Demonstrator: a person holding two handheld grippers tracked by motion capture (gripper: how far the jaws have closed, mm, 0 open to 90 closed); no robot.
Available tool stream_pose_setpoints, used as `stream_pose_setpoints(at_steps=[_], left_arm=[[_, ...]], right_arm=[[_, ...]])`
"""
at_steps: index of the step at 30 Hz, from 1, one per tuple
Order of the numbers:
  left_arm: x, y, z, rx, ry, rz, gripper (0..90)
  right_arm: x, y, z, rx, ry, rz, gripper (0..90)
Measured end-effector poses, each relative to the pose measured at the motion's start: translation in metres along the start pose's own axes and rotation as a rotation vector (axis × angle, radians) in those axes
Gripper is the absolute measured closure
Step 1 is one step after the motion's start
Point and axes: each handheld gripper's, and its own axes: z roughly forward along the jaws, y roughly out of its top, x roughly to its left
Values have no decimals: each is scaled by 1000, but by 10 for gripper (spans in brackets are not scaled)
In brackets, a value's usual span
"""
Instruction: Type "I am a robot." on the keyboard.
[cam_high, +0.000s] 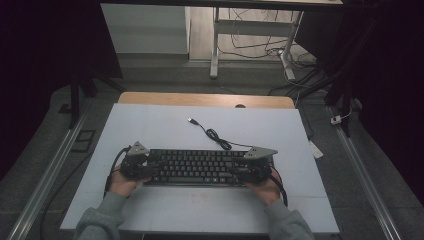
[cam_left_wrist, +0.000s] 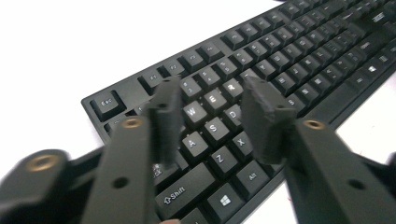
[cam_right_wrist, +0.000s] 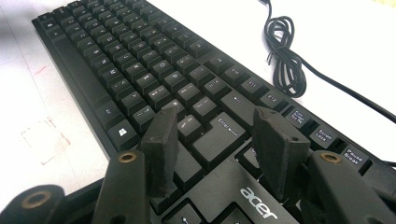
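Currently, black keyboard (cam_high: 197, 167) on table (cam_high: 165, 125), spanning between both tools. Left tool (cam_left_wrist: 212, 112) parted over the A-S-W keys; right tool (cam_right_wrist: 215, 140) parted above Enter, gripping nothing.

Tally at the table: one black Acer keyboard (cam_high: 197, 166), one USB cable (cam_high: 216, 136) running from it, gathered into one coiled bundle (cam_right_wrist: 285, 65) and ending in one plug (cam_high: 192, 120). Two handheld grippers, left gripper (cam_high: 152, 167) and right gripper (cam_high: 239, 169), each with two black jaws and one grey three-cornered plate on top. Two hands, two grey sleeves. One white table surface (cam_high: 150, 125). Beyond it, one white desk frame (cam_high: 250, 30) on the floor.
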Motion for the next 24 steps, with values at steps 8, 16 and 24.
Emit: stream_pose_setpoints(at_steps=[8,16,24], left_arm=[[-4,3,-2,-10,-33,8,414],[-6,3,-2,-12,-44,10,382],[-9,5,-2,-16,-56,24,382]], right_arm=[[0,0,0,1,-1,2,511],[0,0,0,2,-3,1,511],[-1,0,0,0,-5,1,511]])
